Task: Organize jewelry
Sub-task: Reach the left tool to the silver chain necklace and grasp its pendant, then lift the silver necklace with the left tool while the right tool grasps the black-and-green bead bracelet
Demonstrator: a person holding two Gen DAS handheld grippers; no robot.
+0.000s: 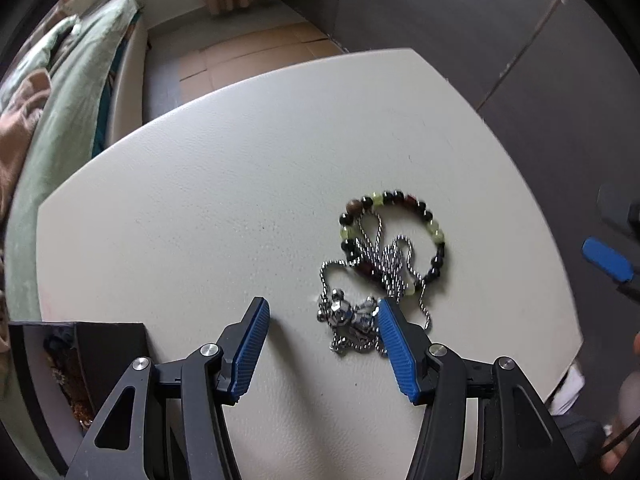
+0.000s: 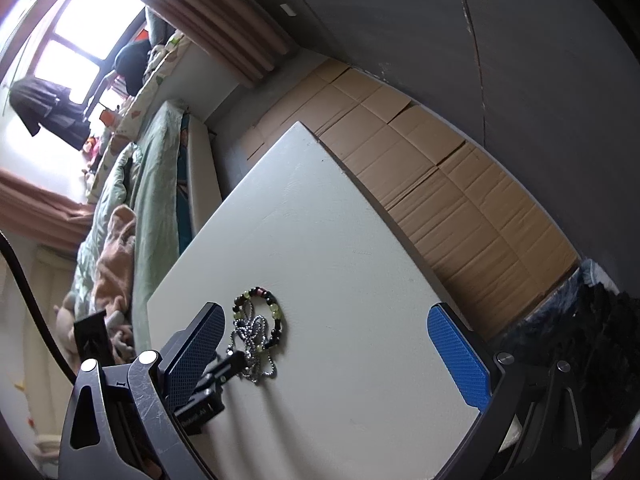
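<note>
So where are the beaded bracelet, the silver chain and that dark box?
beaded bracelet [image 1: 436, 236]: left wrist view, on its yellow-green beads at right.
silver ball chain [image 1: 394, 264]: left wrist view, tangled middle loops.
dark box [image 1: 100, 344]: left wrist view, its side wall.

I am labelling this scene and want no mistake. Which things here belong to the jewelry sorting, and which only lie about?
Belong to the job:
beaded bracelet
ball-chain necklace
black box
left gripper
right gripper

Just lying about:
table
bed
cardboard
curtain
</note>
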